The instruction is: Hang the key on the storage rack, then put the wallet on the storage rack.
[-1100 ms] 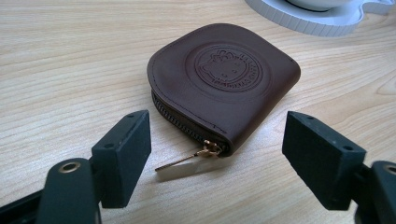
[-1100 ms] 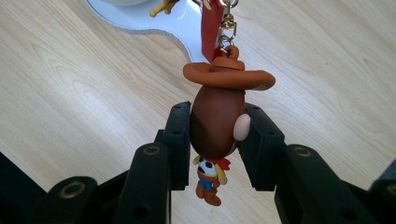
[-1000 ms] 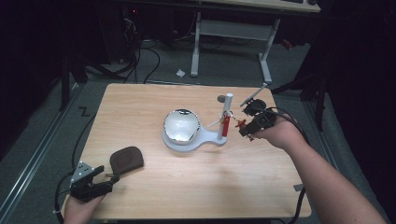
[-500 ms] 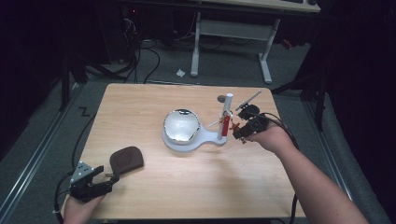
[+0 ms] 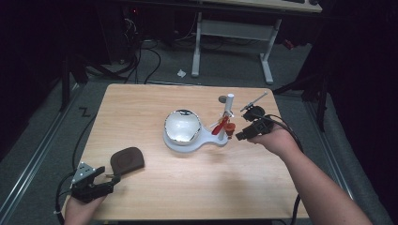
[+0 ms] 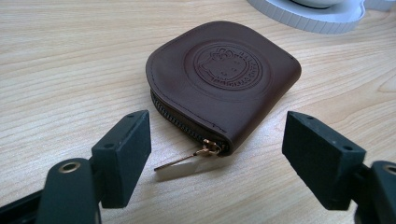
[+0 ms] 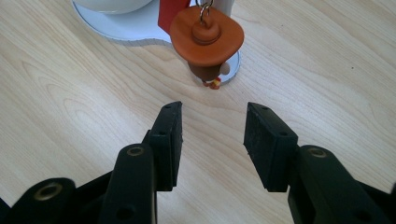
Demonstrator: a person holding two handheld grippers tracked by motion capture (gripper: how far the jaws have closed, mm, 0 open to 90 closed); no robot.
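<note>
Right gripper view puts your released right gripper (image 7: pixel 212 140) just short of the orange hat-shaped charm (image 7: pixel 207 33), approaching; close next, while your left gripper (image 6: pixel 217 158) gapes idle.

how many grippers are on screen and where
2: the left gripper sits at the table's near left corner beside the brown pouch; the right gripper is just right of the white stand.

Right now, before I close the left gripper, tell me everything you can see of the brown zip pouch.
The brown pouch looks like smooth leather, rounded at its corners, with a round embossed emblem on its top face. A dark zipper runs along its edge and looks closed, ending at a gold pull that lies flat on the wood, pointing toward the gripper. The pouch lies flat near the table's front left corner, touching only the tabletop. The left gripper is open, its jaws short of the pouch.
</note>
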